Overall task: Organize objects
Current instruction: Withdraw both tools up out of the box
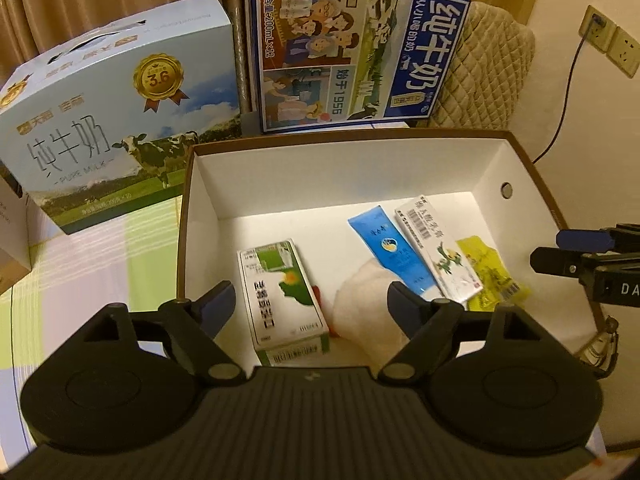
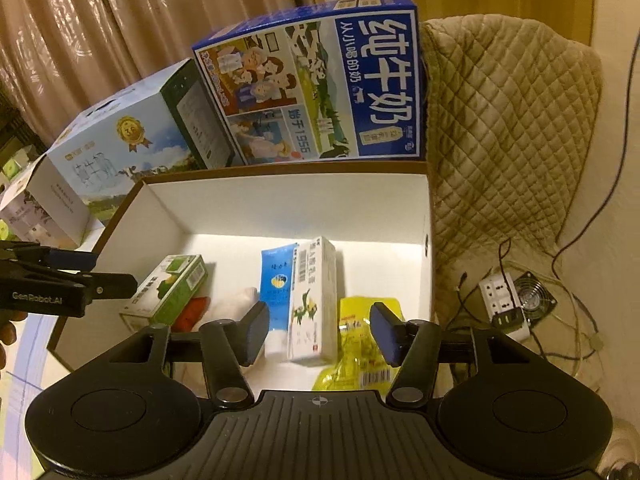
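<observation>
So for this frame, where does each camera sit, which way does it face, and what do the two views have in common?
Left wrist: on the left gripper, angled down into the open box; its open fingers show, with the right gripper at the right edge.
Right wrist: on the right gripper, facing down into the same box; its open fingers show, with the left gripper at the left edge.
Shared: green carton, blue tube, blue milk case.

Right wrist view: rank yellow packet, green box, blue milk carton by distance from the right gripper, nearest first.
From the right gripper:
1. Yellow packet, in the storage box, by the right finger.
2. Green box, in the storage box, left side.
3. Blue milk carton, behind the storage box.
</observation>
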